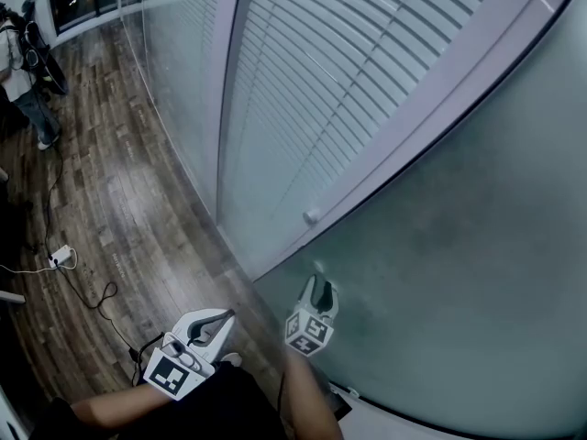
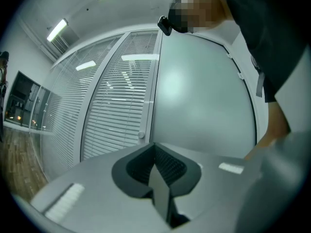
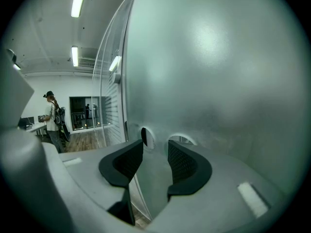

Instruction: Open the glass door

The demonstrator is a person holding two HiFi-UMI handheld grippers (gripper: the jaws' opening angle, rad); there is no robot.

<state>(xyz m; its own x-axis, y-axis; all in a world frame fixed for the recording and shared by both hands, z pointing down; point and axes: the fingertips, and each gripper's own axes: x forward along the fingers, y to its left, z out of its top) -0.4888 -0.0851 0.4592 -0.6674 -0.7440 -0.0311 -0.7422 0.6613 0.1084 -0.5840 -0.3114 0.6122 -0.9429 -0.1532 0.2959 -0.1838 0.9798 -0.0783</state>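
Note:
The frosted glass door point(image 1: 459, 273) fills the right of the head view. My right gripper point(image 1: 321, 288) is at the door's near edge, just below a small round knob point(image 1: 318, 266). In the right gripper view the right gripper point(image 3: 155, 144) is open. The door's edge point(image 3: 130, 106) runs down between the jaws, and the round knob discs point(image 3: 147, 137) sit just past the fingertips, clear of the pads. My left gripper point(image 1: 223, 319) hangs lower left, away from the door. In its own view the left gripper point(image 2: 155, 148) is shut on nothing.
A glass wall with white blinds point(image 1: 303, 90) adjoins the door, with a second small knob point(image 1: 312, 216) on its frame. A cable and a white plug point(image 1: 62, 257) lie on the wooden floor point(image 1: 138, 191). A person point(image 1: 23, 71) stands far off at the left.

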